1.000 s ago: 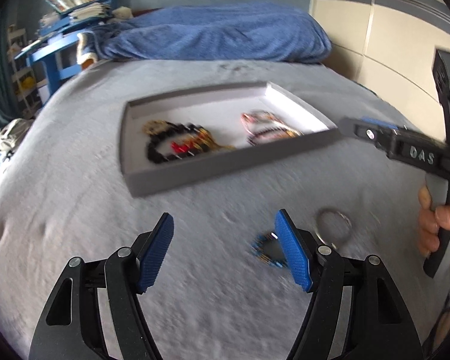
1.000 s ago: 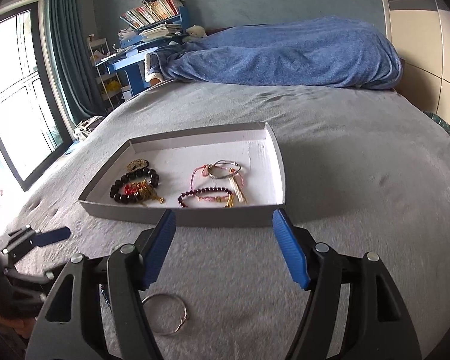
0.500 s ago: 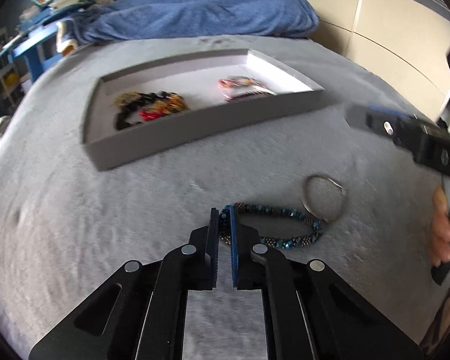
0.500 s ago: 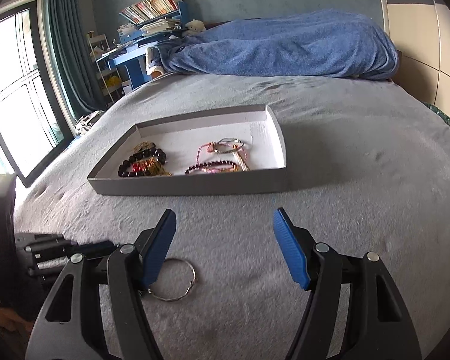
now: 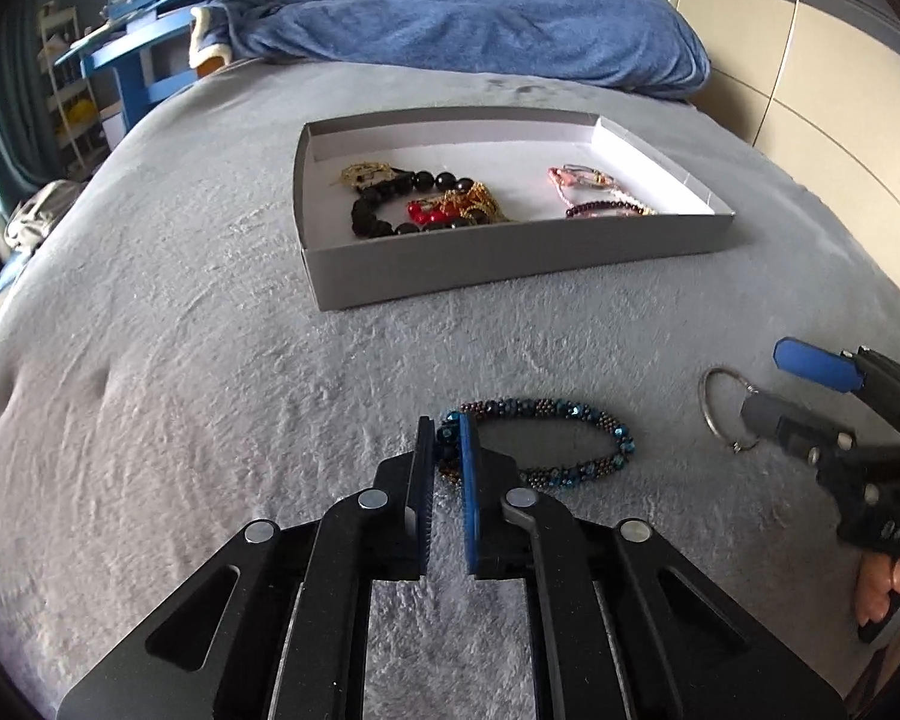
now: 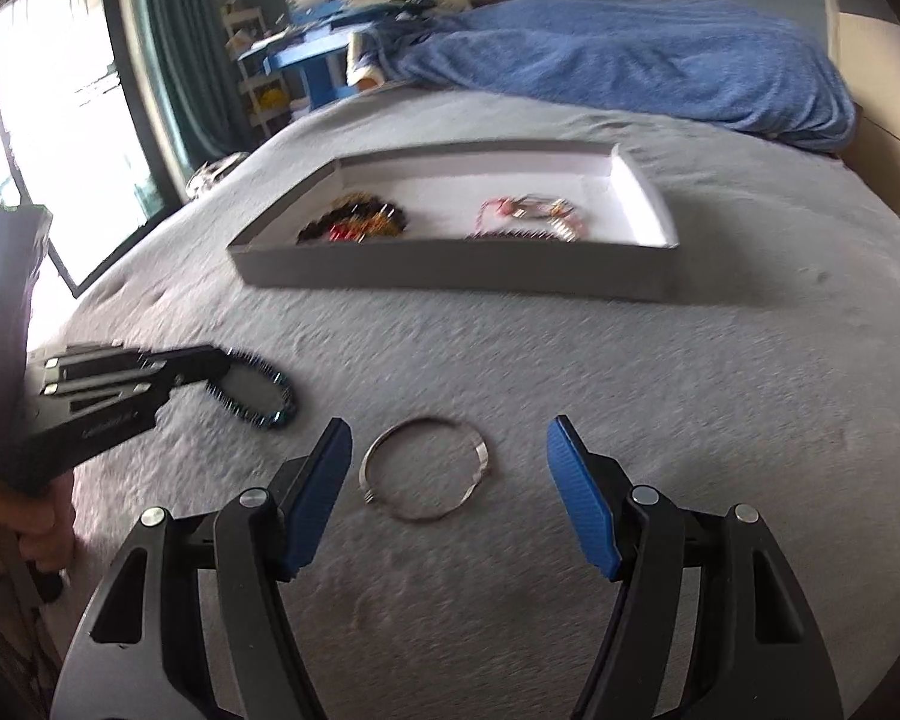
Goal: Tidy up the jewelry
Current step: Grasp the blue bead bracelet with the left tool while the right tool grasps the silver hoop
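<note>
The left hand-held gripper [image 5: 447,441] has its jaws nearly together on the near end of the blue beaded bracelet [image 5: 570,438], and they are just easing apart (the beads sit pinched between the pads). The bracelet lies flat on the grey bed cover [image 5: 180,360]. Beside it, the right hand-held gripper [image 6: 450,456] stands wide, holding nothing, its fingers either side of the silver ring bangle [image 6: 424,468] on the cover. Farther off sits the grey tray [image 5: 510,264], with dark beads [image 5: 390,210] and pink strands [image 5: 594,192] inside.
</note>
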Motion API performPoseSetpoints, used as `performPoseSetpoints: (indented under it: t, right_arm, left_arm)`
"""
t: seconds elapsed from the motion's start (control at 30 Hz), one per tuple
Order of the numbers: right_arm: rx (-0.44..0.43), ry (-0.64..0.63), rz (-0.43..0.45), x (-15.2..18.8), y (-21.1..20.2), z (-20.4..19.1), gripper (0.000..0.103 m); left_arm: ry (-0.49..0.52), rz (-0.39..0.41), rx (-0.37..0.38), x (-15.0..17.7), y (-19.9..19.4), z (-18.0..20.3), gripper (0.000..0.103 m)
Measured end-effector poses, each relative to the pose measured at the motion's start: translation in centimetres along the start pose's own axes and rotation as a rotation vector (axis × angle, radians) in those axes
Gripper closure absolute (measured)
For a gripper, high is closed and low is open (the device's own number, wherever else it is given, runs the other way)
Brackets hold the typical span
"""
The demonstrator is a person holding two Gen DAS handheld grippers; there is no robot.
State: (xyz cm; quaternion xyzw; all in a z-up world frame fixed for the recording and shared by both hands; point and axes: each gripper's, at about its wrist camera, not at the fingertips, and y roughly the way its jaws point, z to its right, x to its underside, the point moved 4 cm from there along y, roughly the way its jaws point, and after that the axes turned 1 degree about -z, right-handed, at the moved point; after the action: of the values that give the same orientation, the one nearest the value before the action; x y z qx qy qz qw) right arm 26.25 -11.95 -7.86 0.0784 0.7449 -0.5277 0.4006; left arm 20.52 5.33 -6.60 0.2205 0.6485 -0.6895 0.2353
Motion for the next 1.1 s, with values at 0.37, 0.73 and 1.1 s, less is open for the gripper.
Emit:
performPoseSetpoints:
  t: [0.37, 0.73, 1.1]
  right_arm:
    - [0.037, -0.058, -0.071, 0.9, 2.0, -0.9, 0.037]
    - [0.048, -0.087, -0.062, 1.0, 2.0, -1.3, 0.053]
    - [0.022, -0.050, 0.012, -0.4, 0.4, -0.8, 0.053]
  left_arm:
    - [-0.027, -0.019, 0.015, -0.2, 1.5, -0.4, 0.077]
    - [0.004, -0.024, 0.029, -0.2, 1.6, 0.3, 0.078]
    - [-0.019, 0.054, 0.094, -0.6, -0.7, 0.9, 0.096]
